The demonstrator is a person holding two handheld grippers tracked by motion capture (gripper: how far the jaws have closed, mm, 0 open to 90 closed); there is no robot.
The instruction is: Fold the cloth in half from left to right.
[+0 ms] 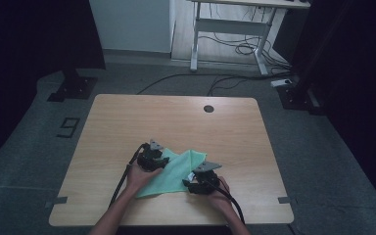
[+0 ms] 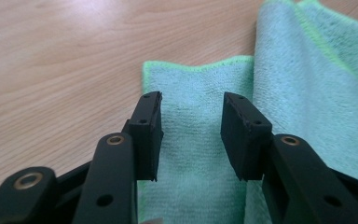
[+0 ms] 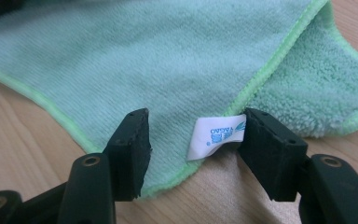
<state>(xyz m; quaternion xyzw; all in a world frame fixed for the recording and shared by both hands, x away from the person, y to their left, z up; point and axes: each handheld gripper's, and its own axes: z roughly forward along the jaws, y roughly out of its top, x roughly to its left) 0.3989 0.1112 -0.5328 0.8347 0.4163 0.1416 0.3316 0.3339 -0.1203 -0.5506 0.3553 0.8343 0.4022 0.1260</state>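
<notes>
Cloth (image 1: 174, 171), mint green with a brighter green hem, is laid on the near middle of the worktop (image 1: 127, 127), partly folded: one layer is lapped over another, and a narrower strip is seen under the left gripper (image 2: 191, 135). Both grippers are set at the cloth. Left gripper fingers (image 2: 147, 130) are held apart over the strip, nothing pinched between them. Right gripper (image 3: 193, 154) fingers (image 3: 133, 149) are also spread, straddling the near hemmed corner where a white care label (image 3: 214, 135) is sewn; the label is just beside the right-hand finger, contact cannot be told. In the high view the left gripper (image 1: 152, 157) is placed at the cloth's left edge and the right gripper (image 1: 201, 180) at its near right edge, each held by a hand (image 1: 139, 177).

Folding is judged to be partway: one fold appears made, edges are not squared, a corner is flapped up at the far right. A grasp of the labelled corner seems to be left, then another fold.

Worktop is light wood grain with a round cable hole (image 1: 208, 108) at the far edge. Beyond, grey carpet floor (image 1: 323, 147) is seen, with loose cables (image 1: 240, 46), a white desk frame (image 1: 230, 29) and dark curtains (image 1: 34, 34).
</notes>
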